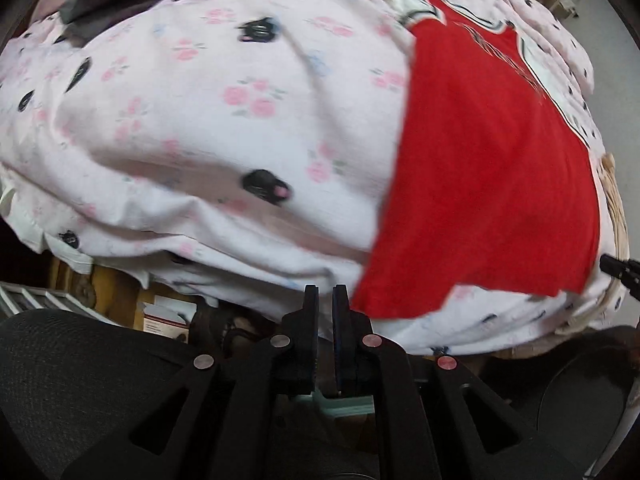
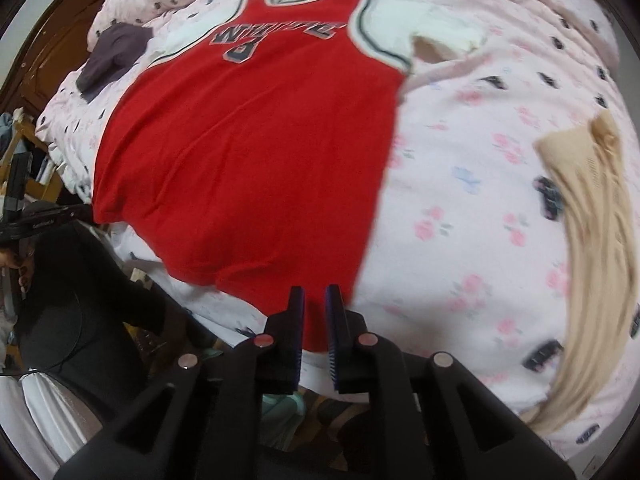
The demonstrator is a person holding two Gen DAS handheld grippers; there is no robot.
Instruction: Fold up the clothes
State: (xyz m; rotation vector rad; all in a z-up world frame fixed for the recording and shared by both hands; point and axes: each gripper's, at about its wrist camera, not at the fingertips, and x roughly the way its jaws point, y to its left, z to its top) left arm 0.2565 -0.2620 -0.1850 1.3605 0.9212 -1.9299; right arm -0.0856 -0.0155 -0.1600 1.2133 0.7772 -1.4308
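A red basketball jersey [image 2: 248, 152] with white sleeves lies spread flat on the pink flowered bedspread [image 2: 472, 216], its collar at the far side and its hem toward me. My right gripper [image 2: 315, 292] hovers over the hem's near right part. Its jaws stand a little apart, and the red cloth seen through the gap lies below them, not pinched. In the left wrist view the jersey [image 1: 492, 184] fills the right side. My left gripper [image 1: 326, 290] points down at the bed's near edge, just left of the jersey's near corner. Its jaws are almost together with nothing between them.
A dark purple garment [image 2: 116, 56] lies at the far left of the bed, and a beige knit garment [image 2: 592, 240] drapes over the right side. A person's dark-clothed legs [image 1: 80, 380] are below the bed edge. Wooden furniture and clutter [image 2: 24, 136] stand left of the bed.
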